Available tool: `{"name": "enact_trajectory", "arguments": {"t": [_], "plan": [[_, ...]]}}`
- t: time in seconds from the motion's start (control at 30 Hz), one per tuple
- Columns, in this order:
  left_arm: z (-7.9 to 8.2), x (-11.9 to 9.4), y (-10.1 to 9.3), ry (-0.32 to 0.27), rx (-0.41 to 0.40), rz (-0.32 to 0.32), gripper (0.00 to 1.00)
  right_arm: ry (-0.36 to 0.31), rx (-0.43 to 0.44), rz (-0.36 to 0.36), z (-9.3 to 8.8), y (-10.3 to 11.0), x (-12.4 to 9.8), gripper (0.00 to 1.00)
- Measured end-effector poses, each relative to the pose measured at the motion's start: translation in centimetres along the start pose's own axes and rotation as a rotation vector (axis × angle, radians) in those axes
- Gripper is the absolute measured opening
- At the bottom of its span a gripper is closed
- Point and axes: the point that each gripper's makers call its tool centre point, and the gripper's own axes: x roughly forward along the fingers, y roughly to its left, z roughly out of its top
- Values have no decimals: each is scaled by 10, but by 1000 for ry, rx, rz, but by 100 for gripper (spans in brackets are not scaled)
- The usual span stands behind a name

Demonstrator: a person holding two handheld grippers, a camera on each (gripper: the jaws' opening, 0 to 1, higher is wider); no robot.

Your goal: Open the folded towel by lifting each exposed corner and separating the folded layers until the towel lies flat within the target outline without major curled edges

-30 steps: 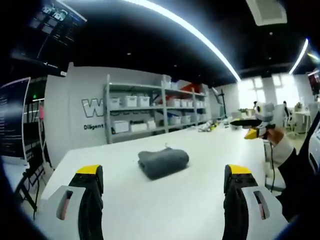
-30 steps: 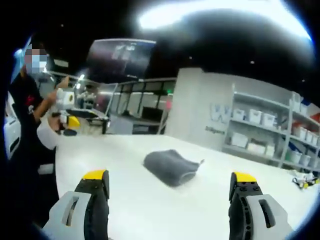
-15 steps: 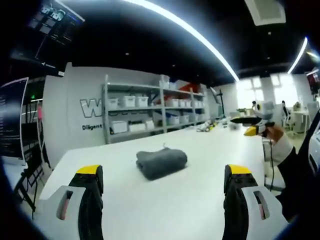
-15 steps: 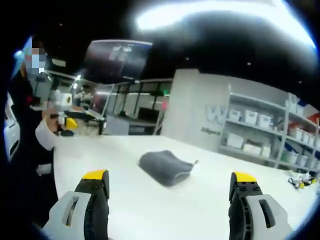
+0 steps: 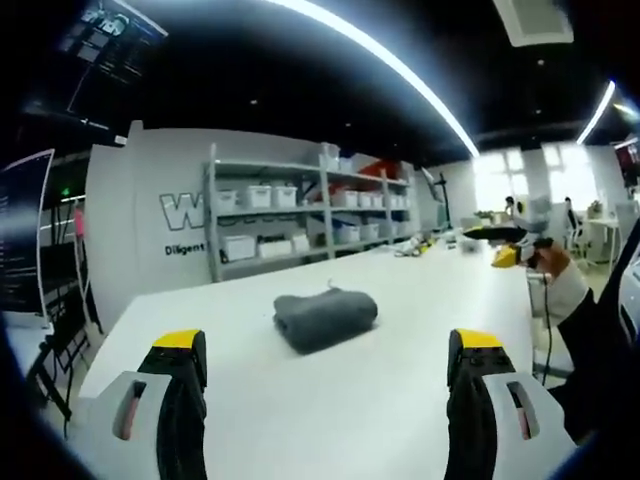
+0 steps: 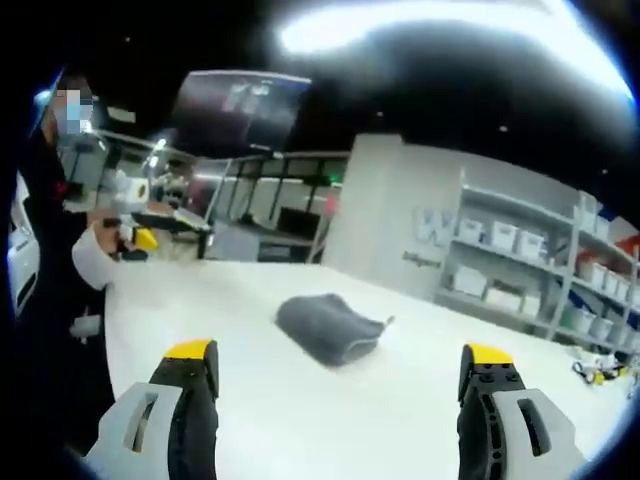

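The folded grey towel lies on the white surface well ahead of and between the left gripper's fingers, which stand wide apart holding nothing, and likewise ahead of the right gripper's spread, empty fingers, slightly nearer its left one.

The towel is plain dark grey, the table white, and both grippers' jaws are black with yellow tips.
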Motion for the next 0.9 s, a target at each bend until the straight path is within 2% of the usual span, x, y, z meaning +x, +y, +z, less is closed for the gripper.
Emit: {"name": "enact_trajectory", "arguments": {"t": [0.1,0.2,0.27,0.37,0.47,0.67,0.8,0.9], "plan": [[0,-1,3,-6,-6,4,99,-12,59,-14,2,-5,0,100],[-1,-1,6,-5,-20,6,99,-18,81,-21,1,-8,0,100],[-2,-1,7,-3,-29,1,99,-14,44,-7,1,-4,1,100],[-1,-1,7,-5,-37,0,99,-23,38,10,5,2,2,100],[0,-2,7,-7,-34,2,99,-51,108,45,9,8,4,100],[2,-4,10,-10,-27,7,99,-51,96,35,9,6,4,100],[1,-4,10,-2,-25,8,99,-76,84,45,14,10,6,100],[1,-5,8,0,-22,6,99,-94,140,39,16,8,6,100]]}}
